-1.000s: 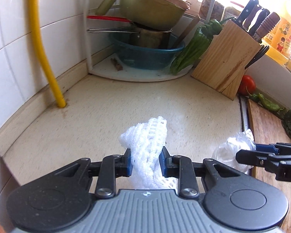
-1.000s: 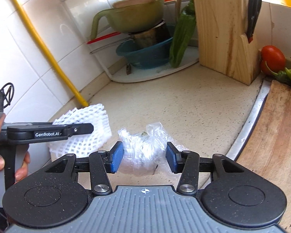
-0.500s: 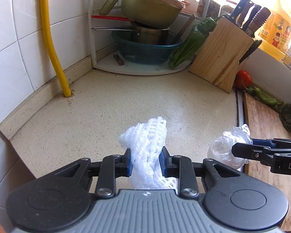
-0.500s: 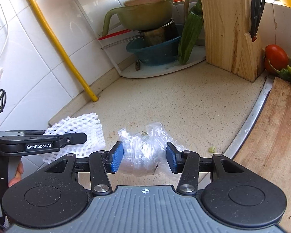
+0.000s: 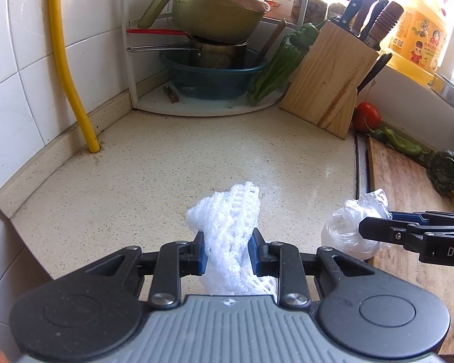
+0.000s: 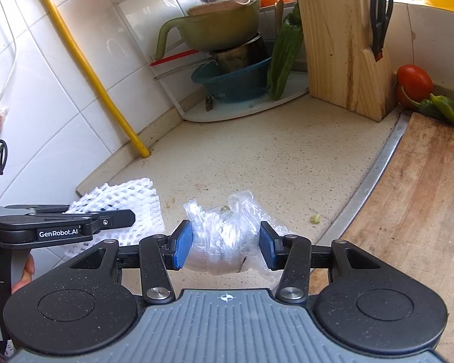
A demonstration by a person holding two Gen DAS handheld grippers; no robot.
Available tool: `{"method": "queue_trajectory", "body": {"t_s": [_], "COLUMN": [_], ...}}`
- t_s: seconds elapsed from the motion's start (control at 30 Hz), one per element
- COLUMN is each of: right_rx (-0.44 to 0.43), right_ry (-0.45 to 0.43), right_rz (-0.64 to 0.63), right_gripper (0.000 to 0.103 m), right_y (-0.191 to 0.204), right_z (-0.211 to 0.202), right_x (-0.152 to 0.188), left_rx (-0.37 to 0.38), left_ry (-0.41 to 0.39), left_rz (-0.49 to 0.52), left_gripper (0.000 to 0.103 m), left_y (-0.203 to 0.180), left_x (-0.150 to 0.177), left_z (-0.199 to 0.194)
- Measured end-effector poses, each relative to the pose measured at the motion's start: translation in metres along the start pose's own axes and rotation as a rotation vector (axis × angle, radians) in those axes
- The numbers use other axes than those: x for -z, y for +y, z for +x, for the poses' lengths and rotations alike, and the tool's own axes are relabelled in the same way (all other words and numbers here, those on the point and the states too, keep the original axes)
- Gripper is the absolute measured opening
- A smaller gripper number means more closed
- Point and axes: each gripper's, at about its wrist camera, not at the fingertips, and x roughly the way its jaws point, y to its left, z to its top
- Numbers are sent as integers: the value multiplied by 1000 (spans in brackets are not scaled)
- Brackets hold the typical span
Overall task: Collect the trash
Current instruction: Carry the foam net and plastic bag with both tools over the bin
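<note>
Currently foam net (image 5: 227, 227) sits pinched inside left hand-held gripper (image 5: 228, 252).

Light: we see bright daylight from the upper right, washing out the area behind the yellow plastic jug (image 5: 414, 30).
Glare: sheen on the glossy white wall tiles (image 5: 24, 69).
Shadows: soft and faint on the speckled beige countertop (image 5: 196, 157).
Distortion: we note fisheye bending and dark corners.
Focus: sharp throughout.

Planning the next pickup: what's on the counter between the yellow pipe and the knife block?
Bare speckled counter between yellow pipe and knife block; the left wrist view shows it. Nothing to collect there.
</note>
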Motion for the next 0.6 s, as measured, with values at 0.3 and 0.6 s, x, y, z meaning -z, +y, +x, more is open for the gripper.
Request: {"method": "queue_trajectory", "body": {"t_s": [0.3,0.6], "right_rx": [5,9], "right_ry": [-14,-4], "right_rz": [5,5], "right_gripper": [55,55], "right_y": [-6,-7], "right_z": [-7,-5], "right_x": [2,4], "left_rx": [0,11], "left_ry": [2,-5], "left_rz": [-6,-6], "left_gripper": [25,25], "left_y": [-5,0], "left_x": [5,7], "left_z": [-2,-4]}}
